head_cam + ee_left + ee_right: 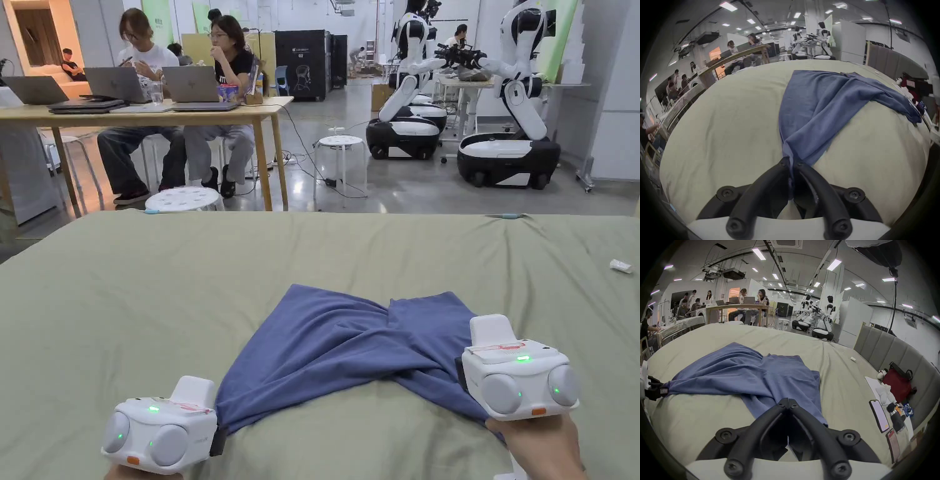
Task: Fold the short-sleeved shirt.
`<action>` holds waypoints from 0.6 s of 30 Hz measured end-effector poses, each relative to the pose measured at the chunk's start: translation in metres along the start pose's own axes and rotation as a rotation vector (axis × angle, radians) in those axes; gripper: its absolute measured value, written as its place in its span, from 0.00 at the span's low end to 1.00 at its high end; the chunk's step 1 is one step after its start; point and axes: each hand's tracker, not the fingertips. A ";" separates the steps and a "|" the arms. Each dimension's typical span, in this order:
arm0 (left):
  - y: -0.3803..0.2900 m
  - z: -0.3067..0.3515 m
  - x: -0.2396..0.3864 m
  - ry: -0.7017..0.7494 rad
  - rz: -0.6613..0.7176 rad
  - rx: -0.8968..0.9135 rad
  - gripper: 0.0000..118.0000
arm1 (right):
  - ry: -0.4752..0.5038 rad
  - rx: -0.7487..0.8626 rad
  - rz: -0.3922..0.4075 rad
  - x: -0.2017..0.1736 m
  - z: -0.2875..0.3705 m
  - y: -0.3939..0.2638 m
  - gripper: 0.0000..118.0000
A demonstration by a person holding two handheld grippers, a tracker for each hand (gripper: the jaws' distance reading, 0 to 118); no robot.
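Under right hand-held gripper [788, 400], shirt [743, 378] grip unclear

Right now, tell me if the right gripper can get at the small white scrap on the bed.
Probably not yet: the right gripper is shut on the shirt, so it isn't free. Bare bed lies between it and the white scrap.

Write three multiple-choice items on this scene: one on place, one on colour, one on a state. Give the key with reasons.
1. Where does the shirt lie?
A. on the green sheet
B. on a stool
C. on the floor

2. What colour is it?
A. red
B. blue
C. white

3. How is the left gripper?
A. wide open above the sheet
B. shut on nothing
C. shut on the shirt

Key: A, the sheet surrounds it; B, the cloth is plainly blue; C, in the left gripper view cloth runs between its closed fingers.
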 end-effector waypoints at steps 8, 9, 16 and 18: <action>0.027 0.020 -0.001 -0.021 0.027 0.100 0.02 | 0.007 0.007 0.004 0.011 -0.009 0.014 0.00; 0.034 0.019 -0.001 -0.022 0.028 0.111 0.02 | 0.008 0.008 0.005 0.015 -0.014 0.022 0.00; 0.088 -0.015 0.001 -0.032 0.002 0.133 0.02 | 0.041 -0.036 -0.015 0.053 -0.089 0.092 0.01; 0.103 -0.029 0.004 -0.036 -0.002 0.137 0.02 | 0.064 -0.076 -0.020 0.063 -0.124 0.111 0.18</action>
